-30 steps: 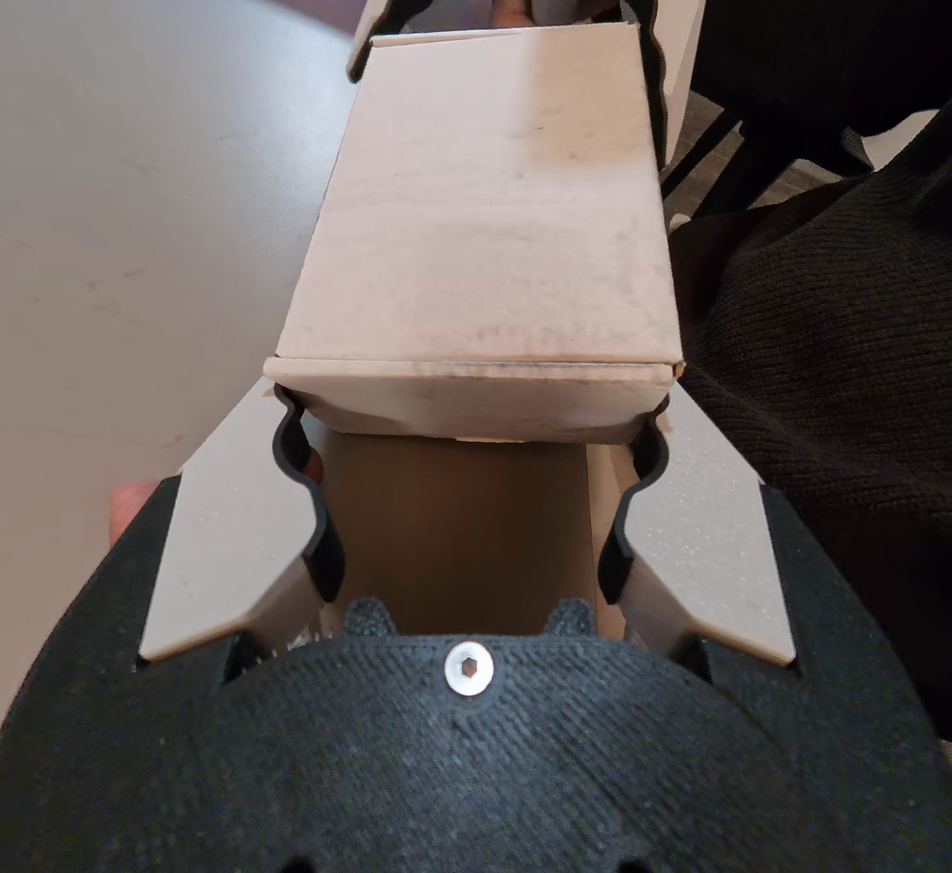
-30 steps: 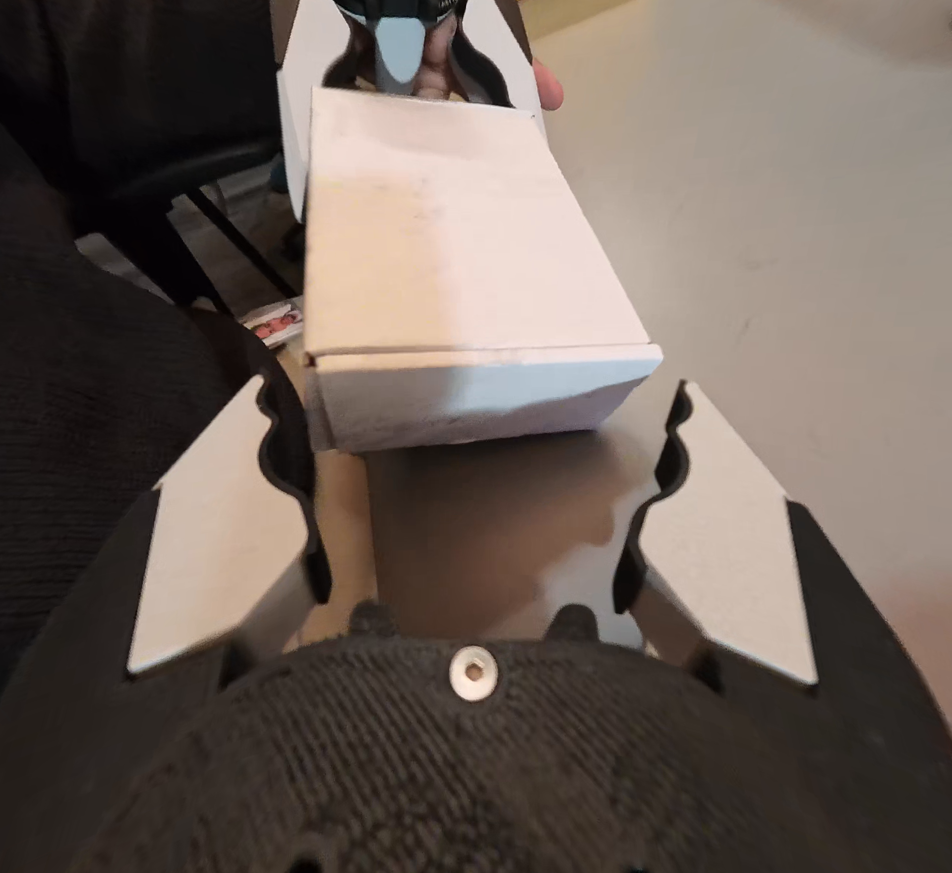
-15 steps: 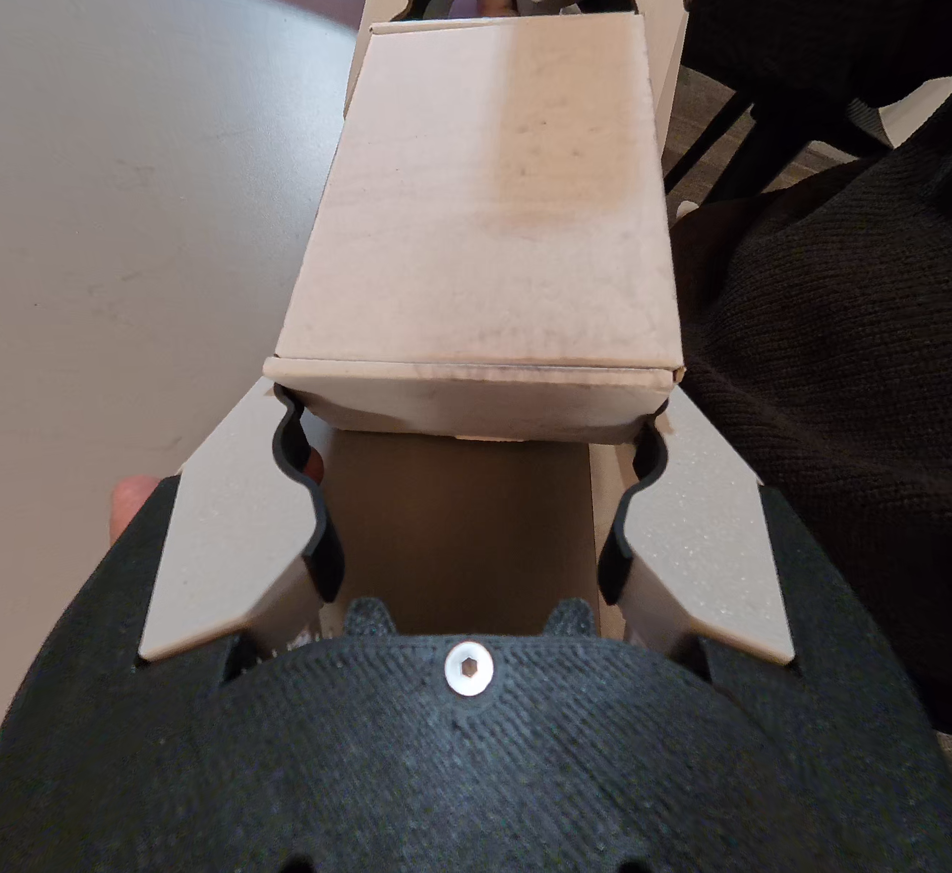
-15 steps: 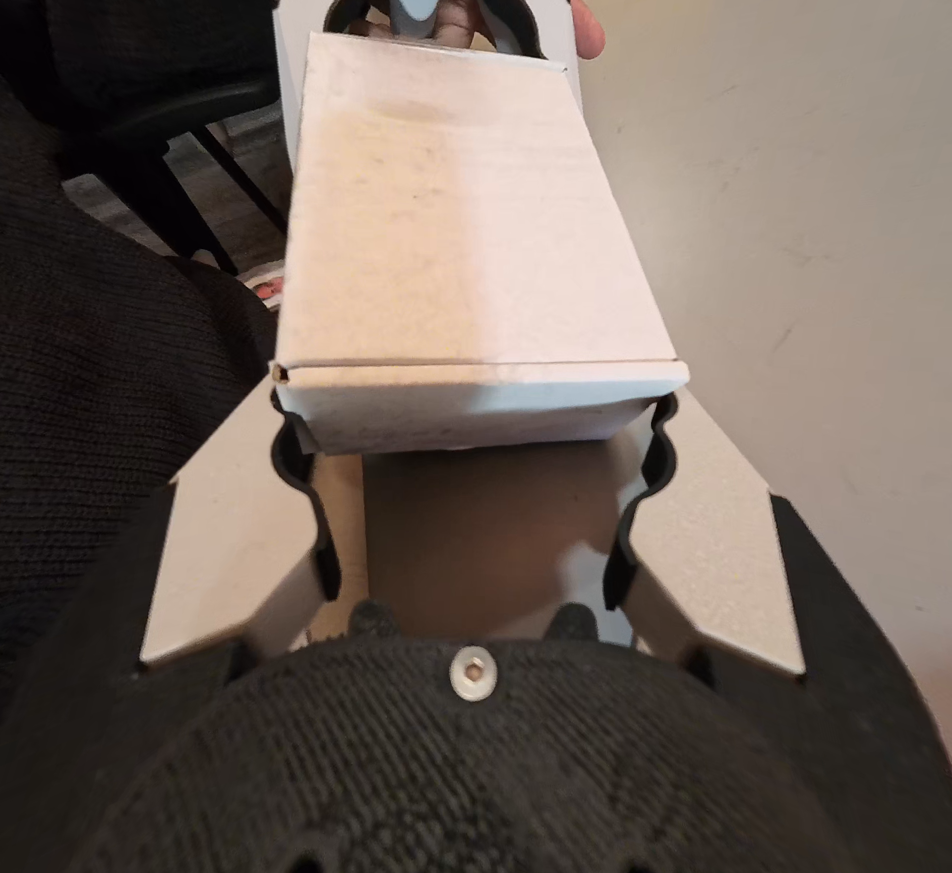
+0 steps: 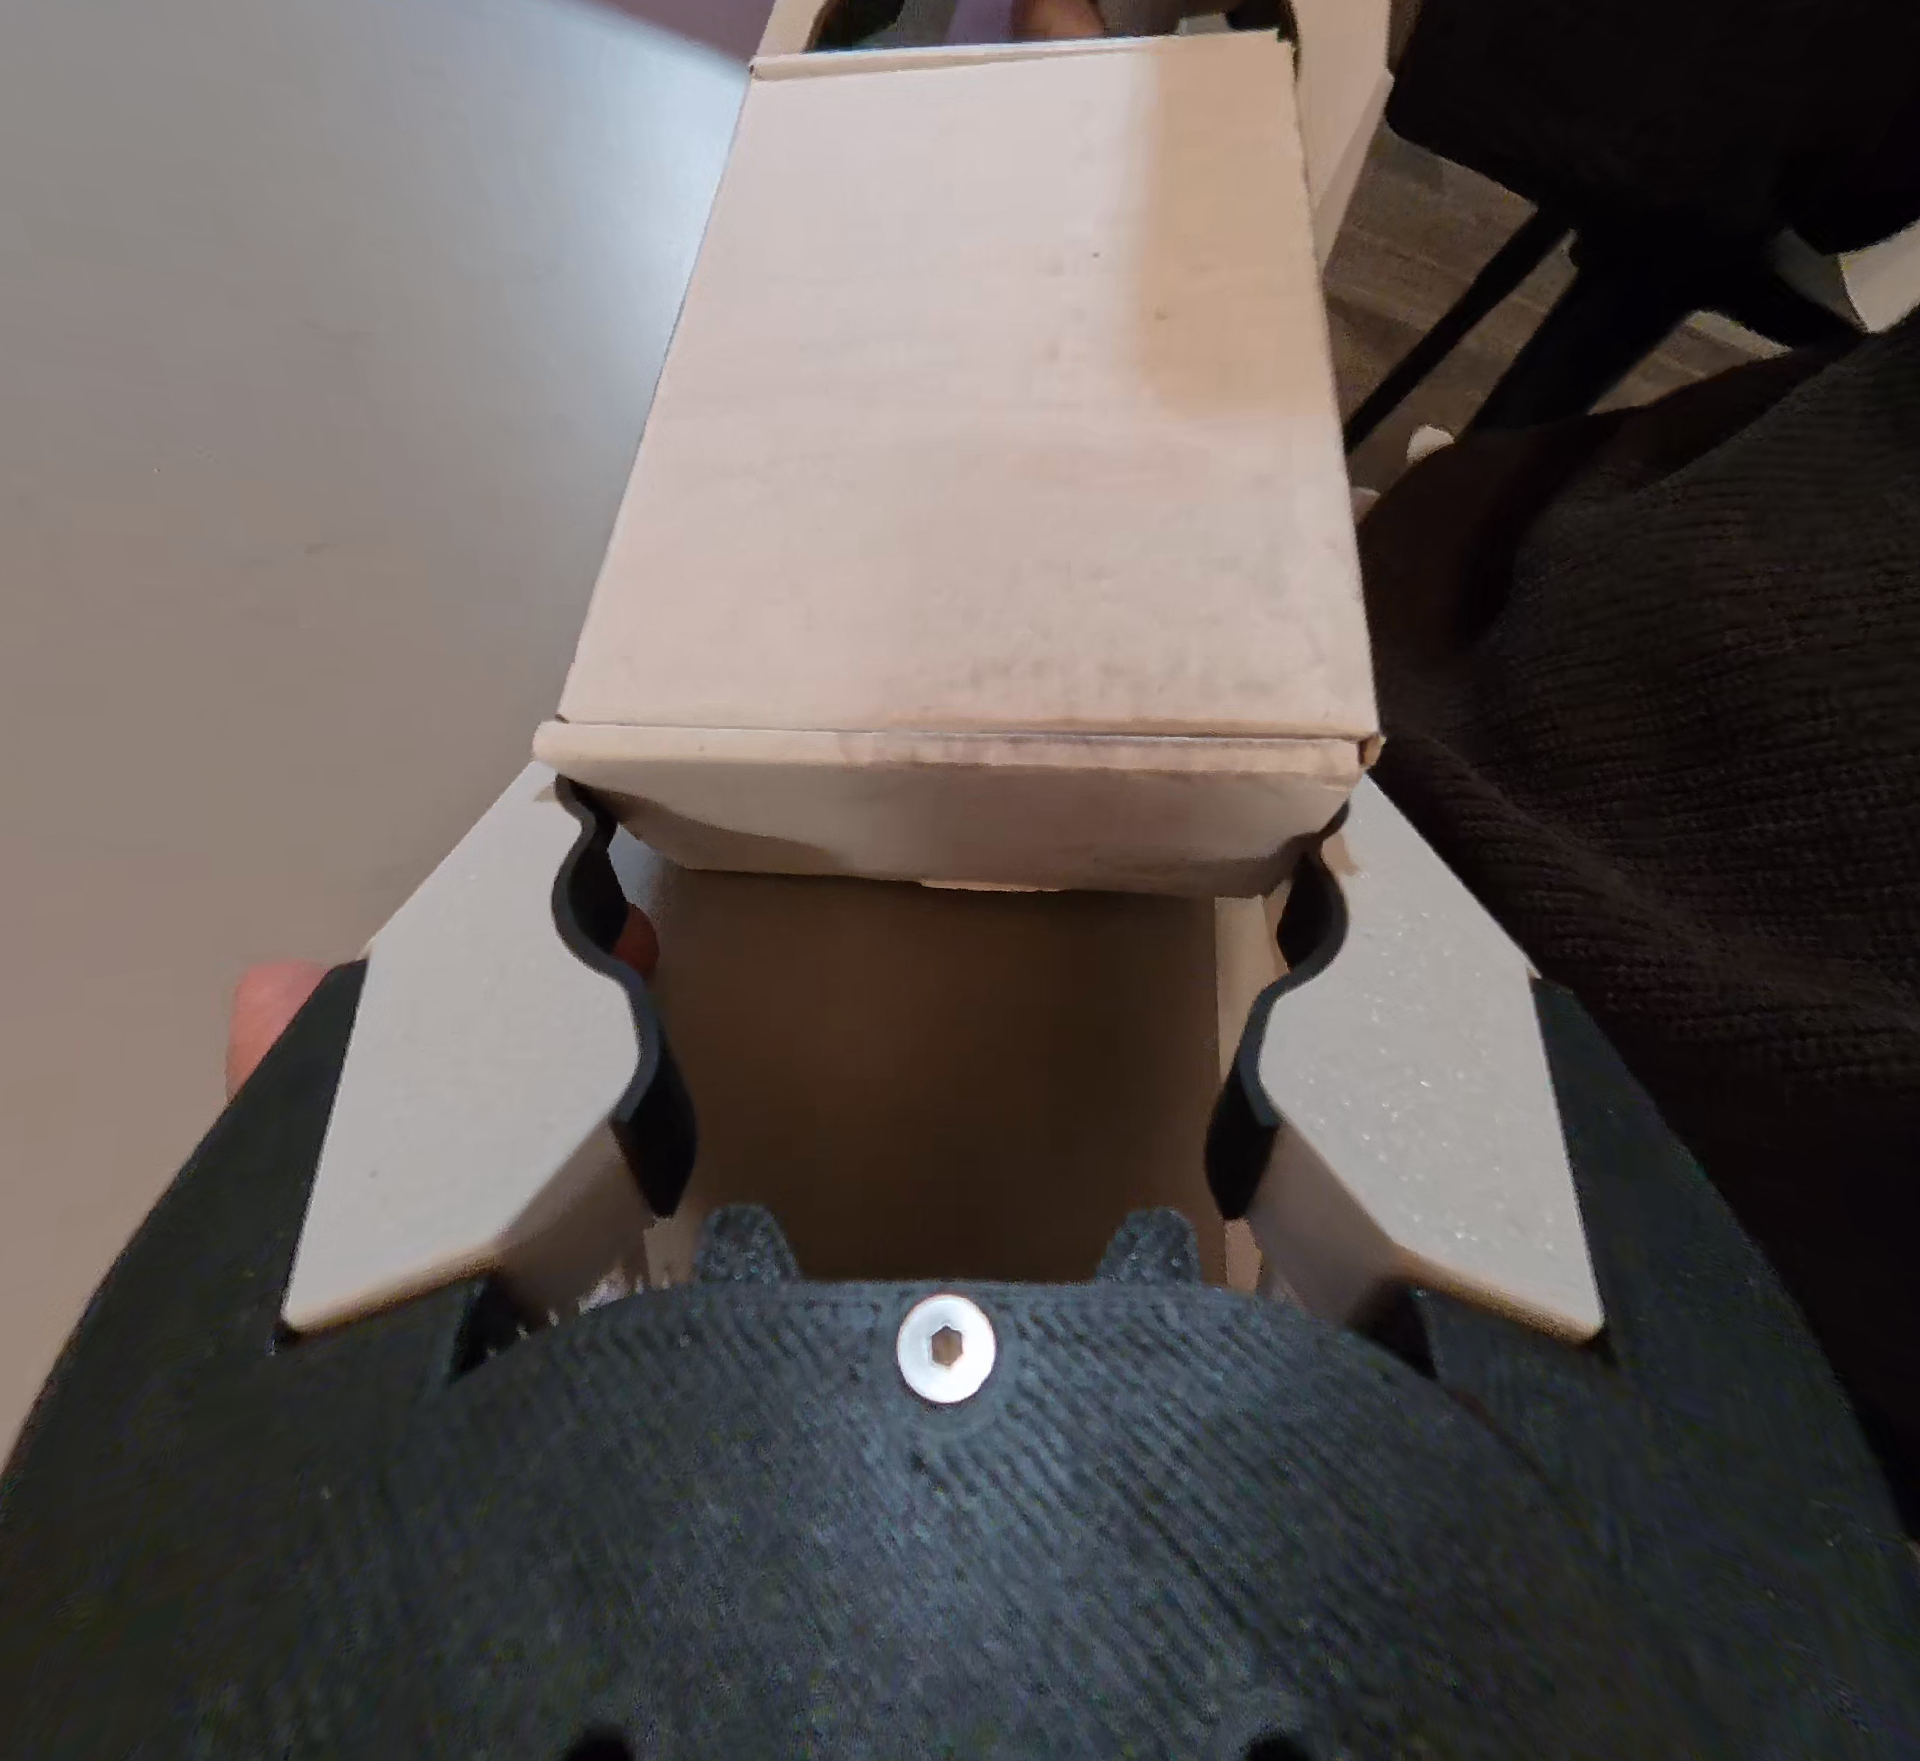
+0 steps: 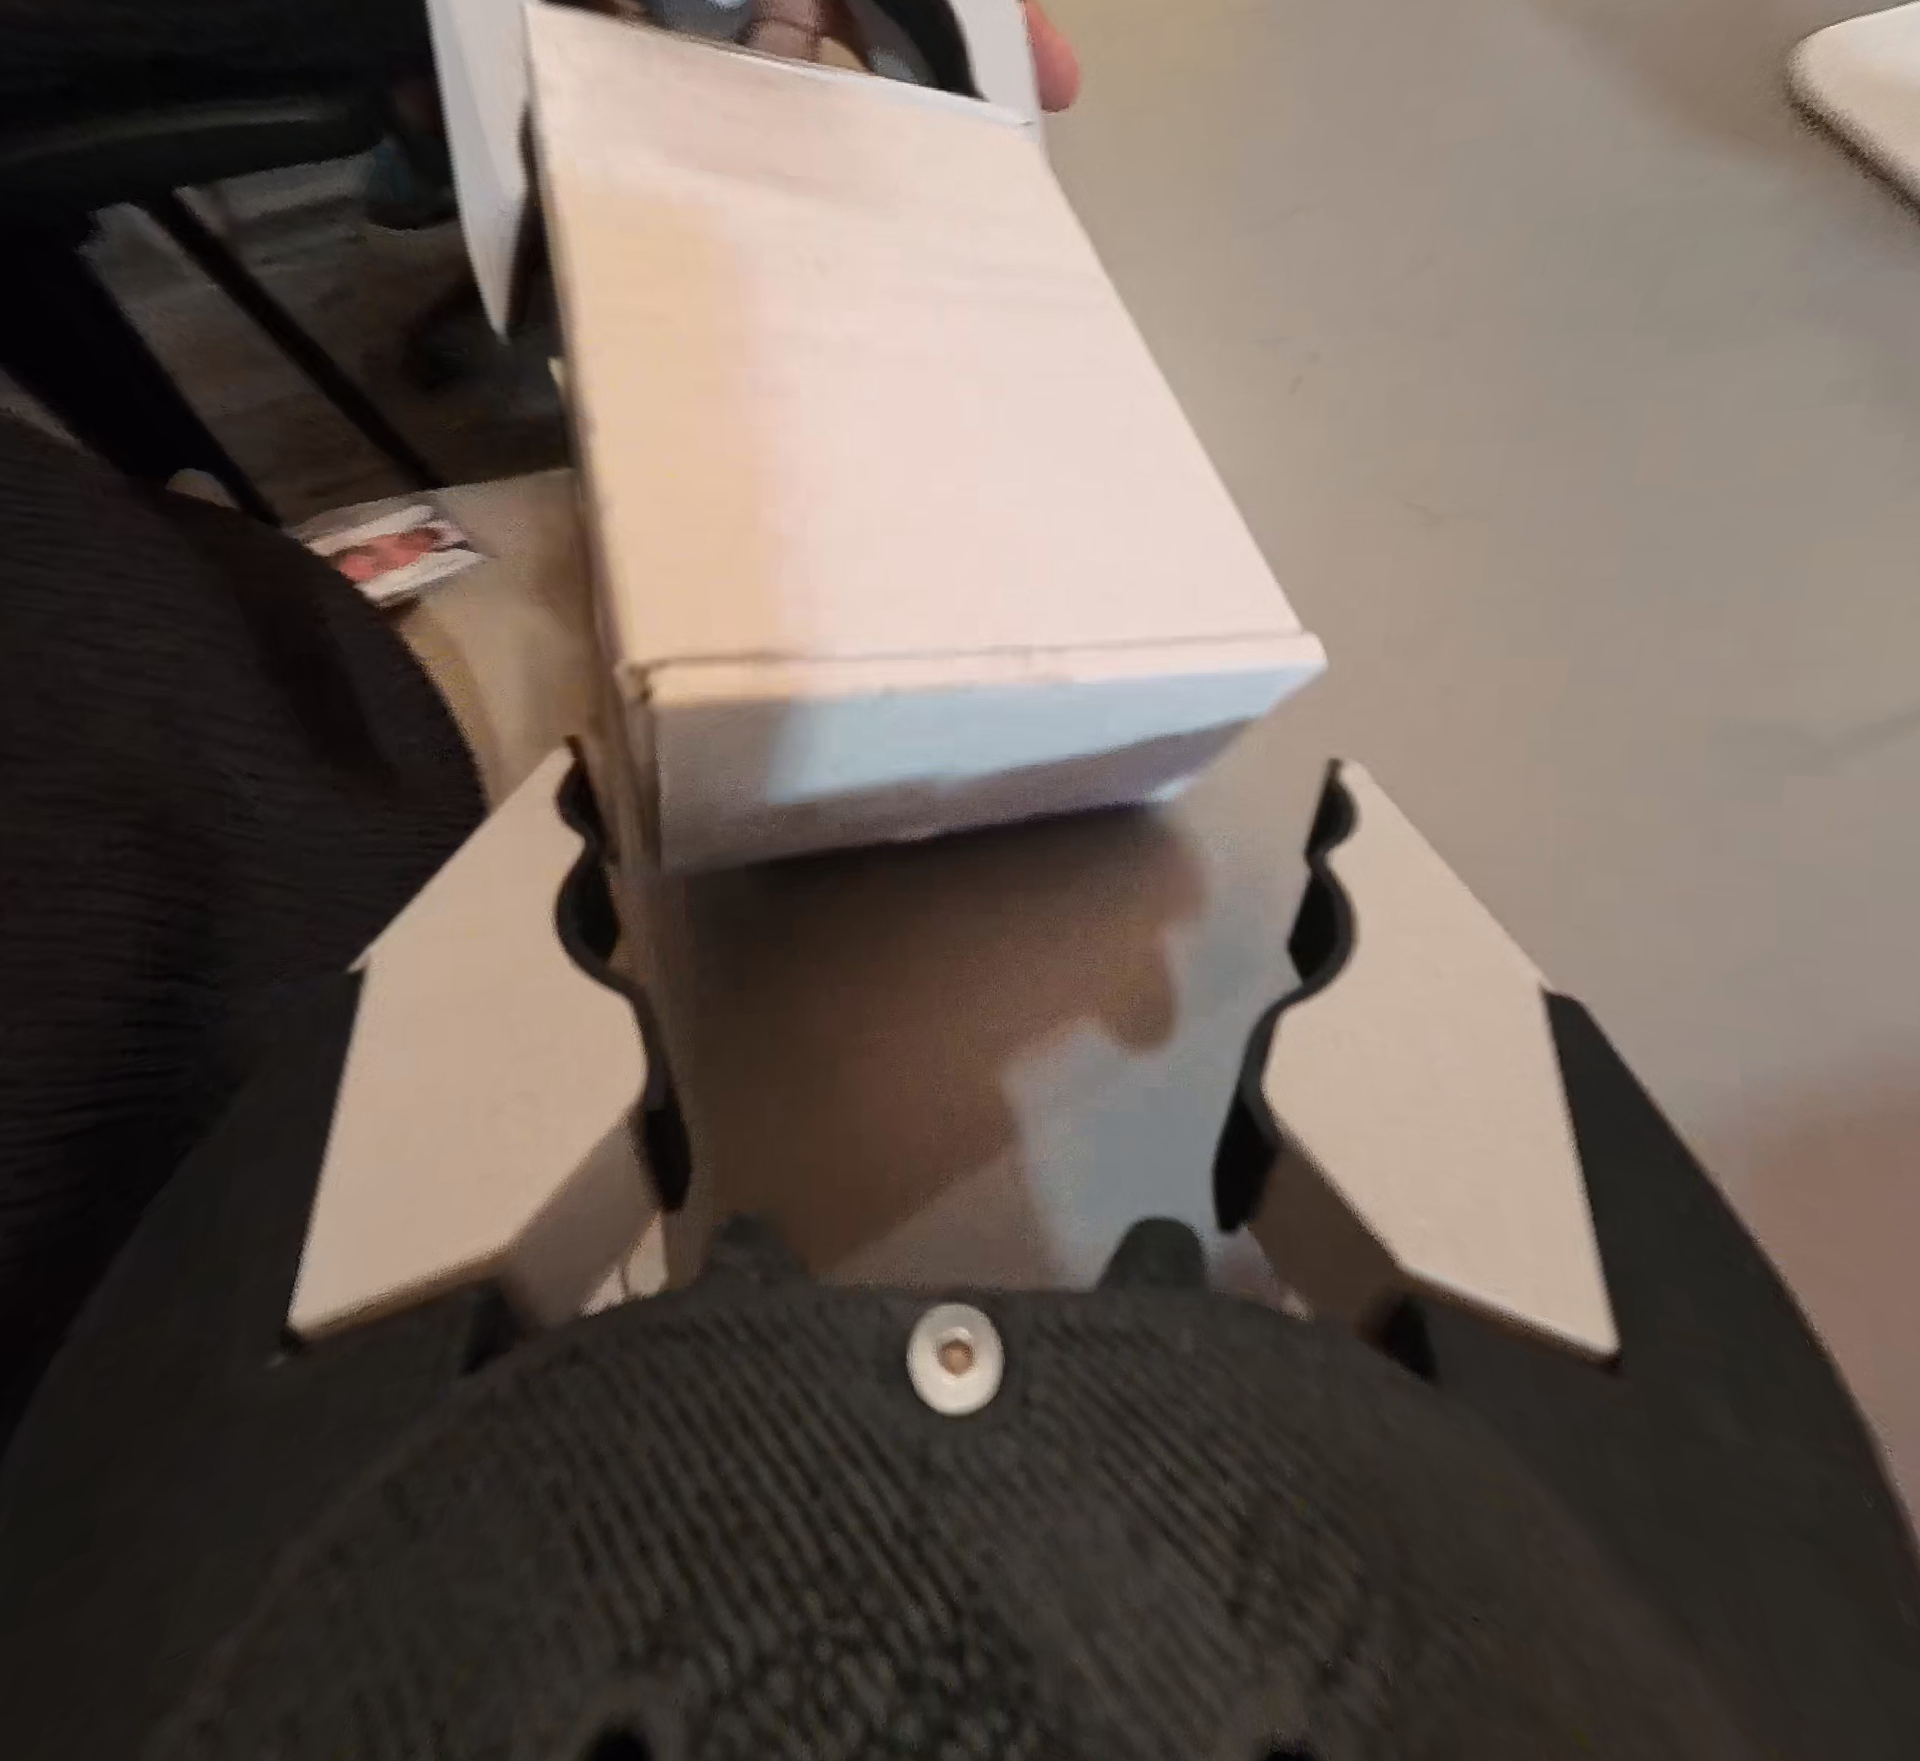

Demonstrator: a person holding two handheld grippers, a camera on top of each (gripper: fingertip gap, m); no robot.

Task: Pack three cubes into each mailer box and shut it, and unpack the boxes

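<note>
A shut white mailer box (image 5: 977, 423) lies lengthwise between my two grippers, near the table's edge. My left gripper (image 5: 954, 797) is shut on its near end, with both fingertips pressed against the box's sides. It shows at the far end of the box in the right wrist view (image 6: 727, 38). My right gripper (image 6: 956, 771) is open at the other end of the box (image 6: 894, 423). Its left fingertip is against the box's side, and its right fingertip stands apart from the corner. It also shows far off in the left wrist view (image 5: 1070, 18). No cubes are in view.
The beige table (image 6: 1507, 464) stretches away on one side of the box. A person's black knit clothing (image 5: 1662, 776) is close on the other side. Black chair legs (image 5: 1455, 340) stand on the floor below. A white rounded object (image 6: 1860, 101) lies at the table's far right. My left gripper's tips are some 25 cm from the white rounded object (image 6: 1860, 101).
My right gripper closed in around the box's end, and now that end sits skewed to its left and a little farther off. My left gripper has kept its hold.
</note>
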